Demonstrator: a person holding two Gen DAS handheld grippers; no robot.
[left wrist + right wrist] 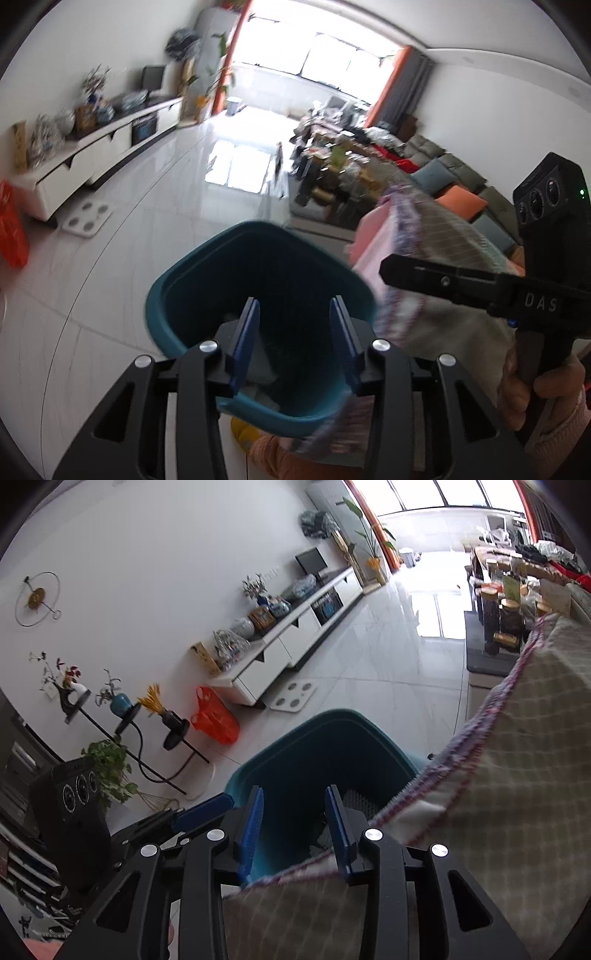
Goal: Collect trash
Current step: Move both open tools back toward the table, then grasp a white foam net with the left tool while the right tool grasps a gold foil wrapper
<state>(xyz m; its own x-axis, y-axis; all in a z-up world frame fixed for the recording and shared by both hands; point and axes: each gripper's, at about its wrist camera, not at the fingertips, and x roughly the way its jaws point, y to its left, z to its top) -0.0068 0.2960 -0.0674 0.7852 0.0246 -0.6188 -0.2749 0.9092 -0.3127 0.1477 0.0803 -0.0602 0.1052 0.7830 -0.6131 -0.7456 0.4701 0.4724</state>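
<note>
Above the teal bin [258,266], both grippers (left [293,336], right [293,823]) hang spread and empty; scraps [356,803] already lie inside.

The bin [258,317] stands on the floor [166,221] just ahead of and below the left gripper [293,343]; trash [258,365] lies in it. The right gripper [293,827] hangs over the same bin from its right side, above a cloth [517,775] that spreads right of the bin. Further ahead to the left, a scale [293,696] lies before a cabinet [288,642] along the wall. Ahead right stands a table [509,602].
</note>
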